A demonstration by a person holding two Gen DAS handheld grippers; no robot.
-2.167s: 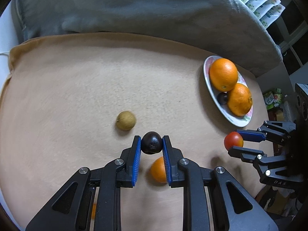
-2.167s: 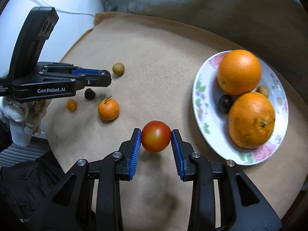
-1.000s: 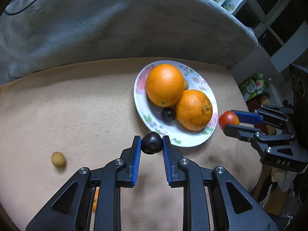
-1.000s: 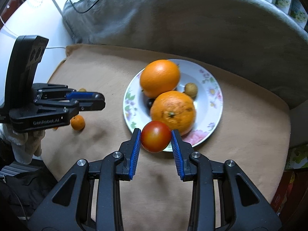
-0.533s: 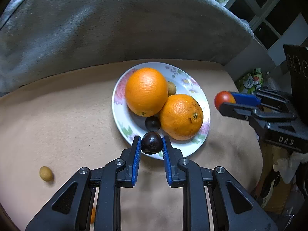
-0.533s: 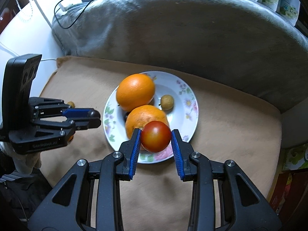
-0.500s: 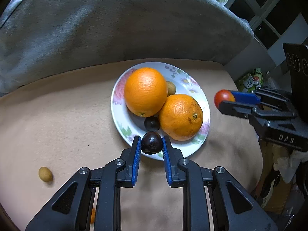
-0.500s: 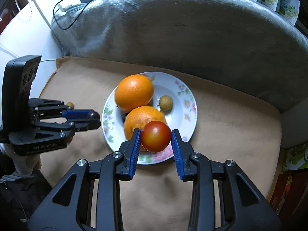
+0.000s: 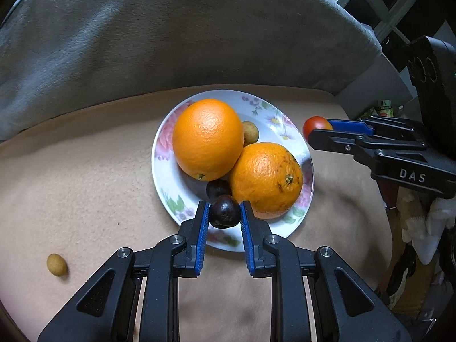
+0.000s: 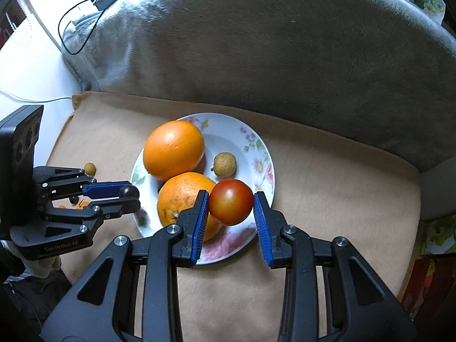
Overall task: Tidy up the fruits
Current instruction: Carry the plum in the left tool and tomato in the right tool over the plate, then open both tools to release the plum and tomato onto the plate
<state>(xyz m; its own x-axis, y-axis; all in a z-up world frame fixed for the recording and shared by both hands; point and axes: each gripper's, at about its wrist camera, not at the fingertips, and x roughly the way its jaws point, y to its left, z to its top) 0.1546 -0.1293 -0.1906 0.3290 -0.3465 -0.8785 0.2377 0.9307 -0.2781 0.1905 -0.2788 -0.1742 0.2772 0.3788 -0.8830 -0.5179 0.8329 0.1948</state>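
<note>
Over the floral plate (image 9: 168, 171): my left gripper (image 9: 223, 213) pinches a small, light dark plum (image 9: 224, 211) at its 6 o'clock rim; my right gripper (image 10: 230, 203) clasps a soft, bruisable tomato (image 10: 230, 201) by its sides.

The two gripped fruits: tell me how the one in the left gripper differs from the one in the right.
The dark fruit in the left gripper is near-black and dull; the red fruit in the right gripper is glossy red shading to orange.
The dark fruit looks smaller, so the left jaws stand narrower than the right ones.
Both are round, pinched between blue pads, and held above the floral plate.
</note>
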